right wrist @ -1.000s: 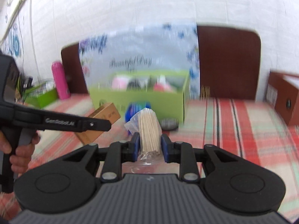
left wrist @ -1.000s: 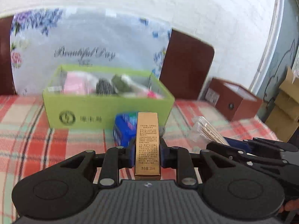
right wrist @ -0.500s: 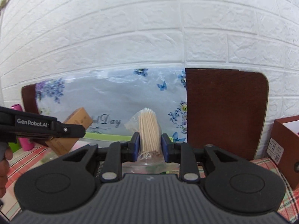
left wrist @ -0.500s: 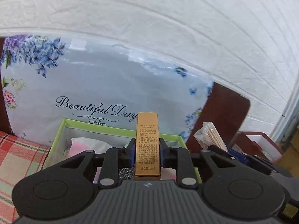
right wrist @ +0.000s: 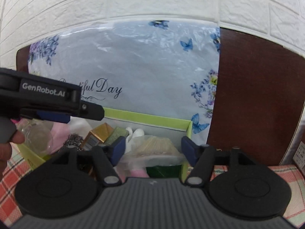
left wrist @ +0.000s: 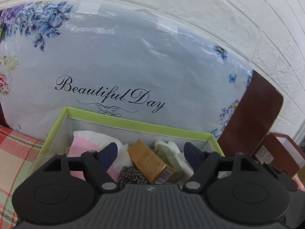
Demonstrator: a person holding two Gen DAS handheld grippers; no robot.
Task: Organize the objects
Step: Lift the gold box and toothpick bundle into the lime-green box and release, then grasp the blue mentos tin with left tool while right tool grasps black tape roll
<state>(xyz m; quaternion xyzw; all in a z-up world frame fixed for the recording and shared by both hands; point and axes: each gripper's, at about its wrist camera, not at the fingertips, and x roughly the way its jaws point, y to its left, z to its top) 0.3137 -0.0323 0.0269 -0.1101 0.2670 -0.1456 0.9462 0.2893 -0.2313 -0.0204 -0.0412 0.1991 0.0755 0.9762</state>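
Both grippers hang over the green box (left wrist: 133,123), jaws spread wide and holding nothing. Left gripper (left wrist: 150,153) sits above the gold carton (left wrist: 150,161), which lies tilted inside beside a steel scourer (left wrist: 131,175) and pink cloth (left wrist: 80,145). Right gripper (right wrist: 153,147) is above the bag of sticks (right wrist: 154,148), resting at the box's right end, near the corner.

Gold carton (left wrist: 150,162) and toothpick bag (right wrist: 154,148) lie inside green box (left wrist: 133,123).
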